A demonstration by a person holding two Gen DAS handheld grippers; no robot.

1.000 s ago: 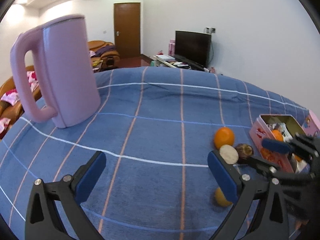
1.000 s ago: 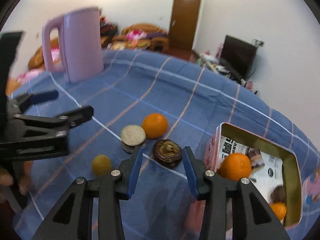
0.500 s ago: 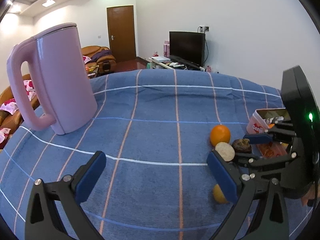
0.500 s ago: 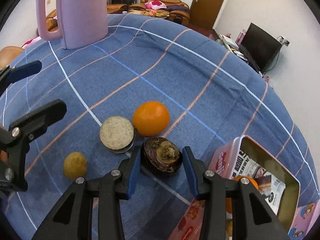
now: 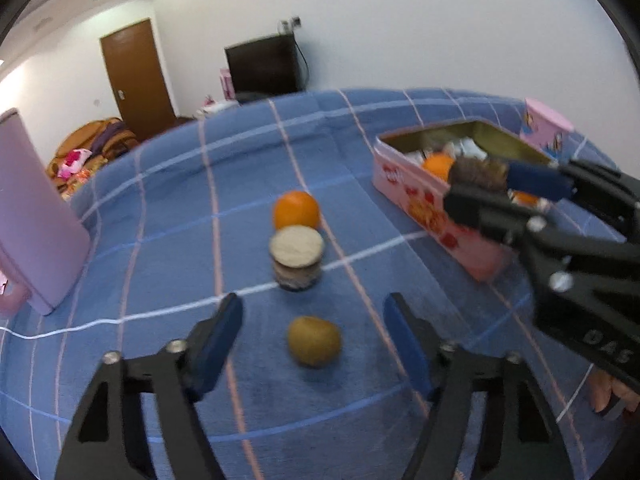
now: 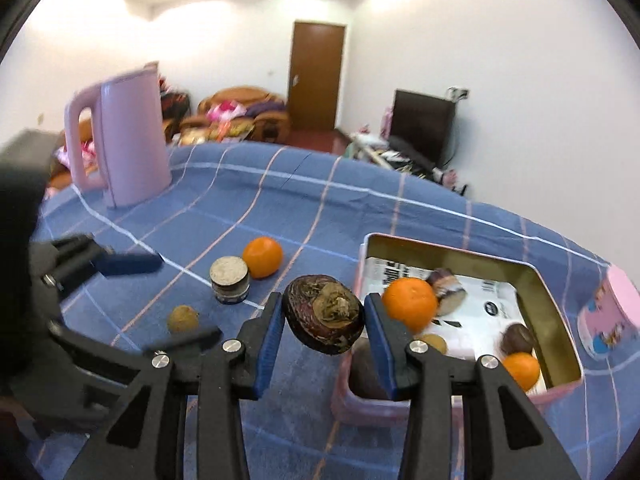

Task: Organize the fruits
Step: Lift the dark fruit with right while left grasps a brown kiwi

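Lifted off the cloth, the mangosteen (image 6: 323, 314) sits clamped in the right gripper (image 6: 324, 334); left gripper (image 5: 314, 344) closing, empty.

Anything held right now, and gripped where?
Right gripper holds the dark brown fruit, pads on its two sides. Left gripper closing around the kiwi, not touching yet.

Two fisheye views, each looking forward and downward along its own tongs, close over a blue checked worktop (image 5: 160, 208). The left view faces right, toward the pink tin (image 5: 420, 200). The right view faces the far door (image 6: 318, 76). Both share the tin, loose orange (image 6: 263, 257) and jar (image 5: 297, 258).
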